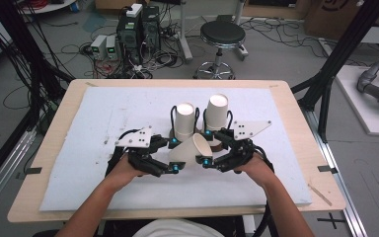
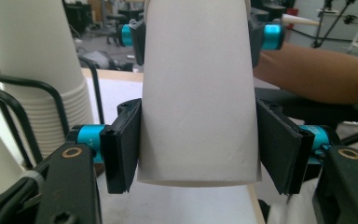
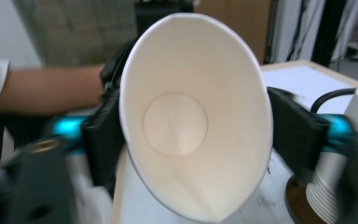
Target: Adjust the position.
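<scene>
A white paper cup [image 1: 191, 150] hangs tilted over the middle of the white mat, held from both sides. My left gripper [image 1: 175, 154] is shut on its lower body near the base. In the left gripper view the black pads [image 2: 123, 144] press the cup [image 2: 198, 93] on both flanks. My right gripper [image 1: 206, 147] is shut on the rim end. The right gripper view looks into the cup's mouth [image 3: 191, 126], squeezed into a tall oval between the pads [image 3: 291, 133].
Two stacks of white cups [image 1: 185, 121] [image 1: 217, 112] stand upside down in black wire holders just behind the grippers. One stack [image 2: 42, 70] rises close at the left of the left gripper view. The white mat [image 1: 103, 148] covers a wooden table [image 1: 54, 128]; a stool [image 1: 222, 34] stands beyond.
</scene>
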Demonstrator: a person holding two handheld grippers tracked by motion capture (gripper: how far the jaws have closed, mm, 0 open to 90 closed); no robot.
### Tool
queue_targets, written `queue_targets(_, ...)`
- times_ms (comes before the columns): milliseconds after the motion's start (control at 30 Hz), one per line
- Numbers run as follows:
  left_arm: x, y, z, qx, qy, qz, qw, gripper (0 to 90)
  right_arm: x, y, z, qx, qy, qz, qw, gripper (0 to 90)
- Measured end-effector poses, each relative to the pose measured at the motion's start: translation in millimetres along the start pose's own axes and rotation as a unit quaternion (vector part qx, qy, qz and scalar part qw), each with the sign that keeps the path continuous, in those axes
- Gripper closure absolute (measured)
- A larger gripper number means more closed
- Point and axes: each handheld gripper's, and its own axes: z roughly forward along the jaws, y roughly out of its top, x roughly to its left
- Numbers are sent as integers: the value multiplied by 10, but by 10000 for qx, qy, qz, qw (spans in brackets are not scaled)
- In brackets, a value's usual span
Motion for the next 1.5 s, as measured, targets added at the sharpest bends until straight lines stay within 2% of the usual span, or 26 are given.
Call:
queue_targets(100, 8, -6, -21, -133, 22, -30, 9999, 361, -7, -2, 3, -261, -6, 145, 9996, 185)
queue_targets(167, 7, -9, -17, -179, 10, -22, 9998, 361, -12, -12, 27, -295, -80, 178, 9994, 185)
queue_targets(267, -1, -15, 6, -139, -44, -13, 9999, 360, -9, -29, 71, -206, -35, 114, 9997, 199)
queue_targets(333, -1, -27, 22, -51, -57, 18, 10000, 362, 2, -26, 81, -220, 79, -53, 9997, 295)
queue_targets(367, -4, -31, 30, -11, -55, 27, 10000, 362, 9, -21, 80, -210, 87, -140, 9996, 301)
queue_targets(500, -10, -37, 62, 160, 48, 2, 9999, 348, 13, -16, 74, -46, 73, -290, 9995, 331)
queue_targets(600, -8, -47, 71, 306, 136, 2, 9994, 288, 13, -11, 72, 62, 49, -295, 9995, 341)
queue_targets(700, -12, -56, 86, 362, 76, 18, 9993, 295, 16, 4, 75, 175, 53, -326, 9993, 346)
queue_targets(800, -24, -56, 92, 433, 21, 70, 9990, 359, 24, 18, 79, 214, 68, -355, 9991, 349)
queue_targets(933, -17, -43, 76, 300, 25, 49, 9995, 362, 23, 17, 84, 92, 33, -172, 9998, 275)
queue_targets(1000, -8, -31, 44, 152, 45, -8, 9999, 363, 32, 15, 77, -144, -9, -109, 9998, 177)
queue_targets(1100, 6, -12, -3, -30, 73, -47, 10000, 363, 16, 0, 48, -236, -60, -22, 9997, 177)
queue_targets(1167, 0, -8, -6, -29, 64, -24, 10000, 362, 2, -19, 50, -218, -105, 3, 9997, 178)
queue_targets(1233, -8, -9, 9, 15, 48, -1, 10000, 363, 2, -22, 62, -215, -106, -45, 9997, 219)
queue_targets(1300, -12, -15, 26, 47, 22, 17, 10000, 364, 14, -14, 59, -232, 36, -170, 9996, 314)
queue_targets(1433, -32, -19, 57, 213, 69, 110, 9997, 364, 23, -8, 47, -140, 85, -324, 9993, 357)
queue_targets(1500, -32, -19, 66, 293, 176, 125, 9993, 342, 24, -4, 47, -67, 123, -356, 9993, 378)
